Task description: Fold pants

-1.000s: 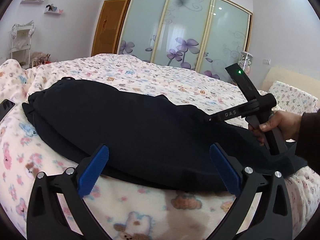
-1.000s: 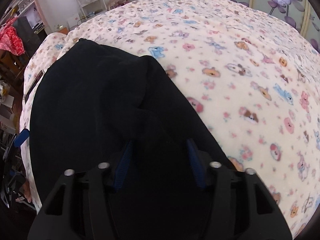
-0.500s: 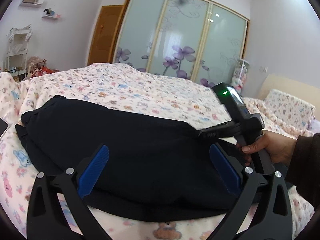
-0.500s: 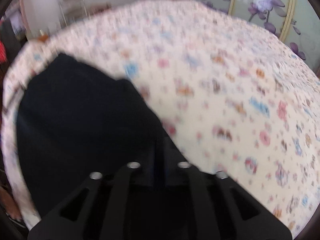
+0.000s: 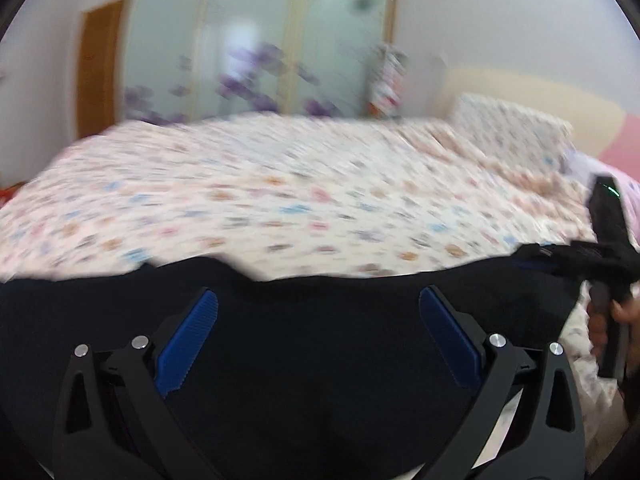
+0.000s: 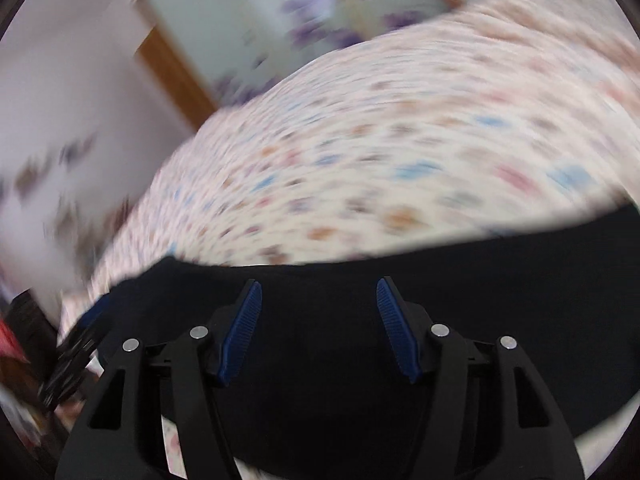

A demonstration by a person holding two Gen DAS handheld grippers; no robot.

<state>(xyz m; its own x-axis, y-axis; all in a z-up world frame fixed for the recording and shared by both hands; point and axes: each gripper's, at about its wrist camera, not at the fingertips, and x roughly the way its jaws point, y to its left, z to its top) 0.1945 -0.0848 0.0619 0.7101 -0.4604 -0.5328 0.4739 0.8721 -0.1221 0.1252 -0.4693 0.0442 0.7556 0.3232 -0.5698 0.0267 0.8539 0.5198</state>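
The black pants lie folded on the patterned bedspread, filling the lower part of both wrist views; in the right wrist view the pants run off to the right. My left gripper is open, its blue pads spread wide just above the cloth. My right gripper is open too, with nothing between its pads, low over the pants. The right gripper's body shows at the far right of the left wrist view, held by a hand. Both views are motion-blurred.
A pillow and headboard sit at the back right. A glass-fronted wardrobe with purple flowers and a wooden door stand behind the bed. Dark clutter lies off the bed's left edge.
My right gripper was shut on the pants' fabric half a second ago and is now open. Both grippers have swung so the views turn toward the bed's far side; the left stays open.
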